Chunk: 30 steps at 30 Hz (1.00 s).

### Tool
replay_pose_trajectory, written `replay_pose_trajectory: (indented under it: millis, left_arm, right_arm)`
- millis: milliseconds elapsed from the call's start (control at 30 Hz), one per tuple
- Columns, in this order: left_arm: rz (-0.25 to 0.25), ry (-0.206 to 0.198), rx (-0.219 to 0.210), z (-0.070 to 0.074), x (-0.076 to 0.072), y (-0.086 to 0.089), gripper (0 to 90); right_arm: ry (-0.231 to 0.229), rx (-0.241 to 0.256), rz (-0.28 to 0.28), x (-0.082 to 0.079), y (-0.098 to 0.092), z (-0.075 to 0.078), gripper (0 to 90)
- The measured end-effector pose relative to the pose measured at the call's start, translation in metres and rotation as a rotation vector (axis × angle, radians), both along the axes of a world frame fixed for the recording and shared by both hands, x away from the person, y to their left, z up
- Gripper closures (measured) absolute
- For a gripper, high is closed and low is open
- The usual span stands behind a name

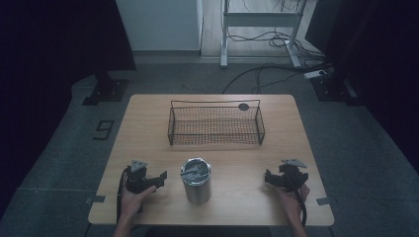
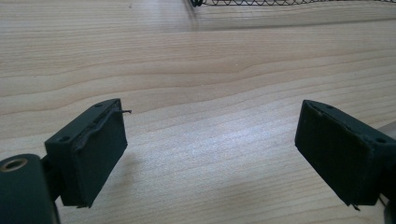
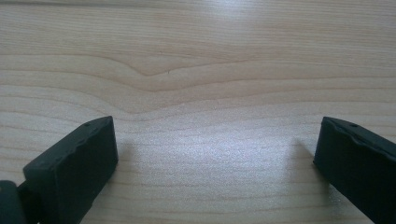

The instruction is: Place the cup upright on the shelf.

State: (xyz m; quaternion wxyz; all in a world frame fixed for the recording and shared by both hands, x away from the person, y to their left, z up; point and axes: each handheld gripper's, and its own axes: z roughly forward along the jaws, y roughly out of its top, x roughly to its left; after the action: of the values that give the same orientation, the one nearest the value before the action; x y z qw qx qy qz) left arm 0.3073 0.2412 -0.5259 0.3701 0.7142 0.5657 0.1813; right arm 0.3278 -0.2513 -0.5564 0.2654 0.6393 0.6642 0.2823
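A steel tumbler with a lid (image 1: 196, 180) stands upright near the table's front, between my two grippers. My left gripper (image 1: 157, 178) rests on the table to the tumbler's left, held by a hand. In the left gripper view its jaws stand wide apart, left gripper (image 2: 212, 154) open over bare wood. My right gripper (image 1: 271, 178) lies to the tumbler's right, also held by a hand. The right gripper view shows the right gripper (image 3: 217, 163) open with nothing between the jaws.
A black wire basket (image 1: 216, 124) sits at the table's far middle, its corner (image 2: 198, 3) visible in the left gripper view. The wooden table (image 1: 148, 128) has bare room on both sides. Cables and a desk frame (image 1: 257, 29) lie on the floor beyond.
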Motion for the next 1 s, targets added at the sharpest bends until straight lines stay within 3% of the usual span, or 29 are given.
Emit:
replay_pose_trajectory:
  millis: [1000]
  left_arm:
    - [0.0, -0.027, -0.017, 0.0059, -0.0043, 0.0052, 8.9]
  right_arm:
    - [0.0, 0.0, 0.0, -0.0017, -0.0004, 0.0001, 0.0]
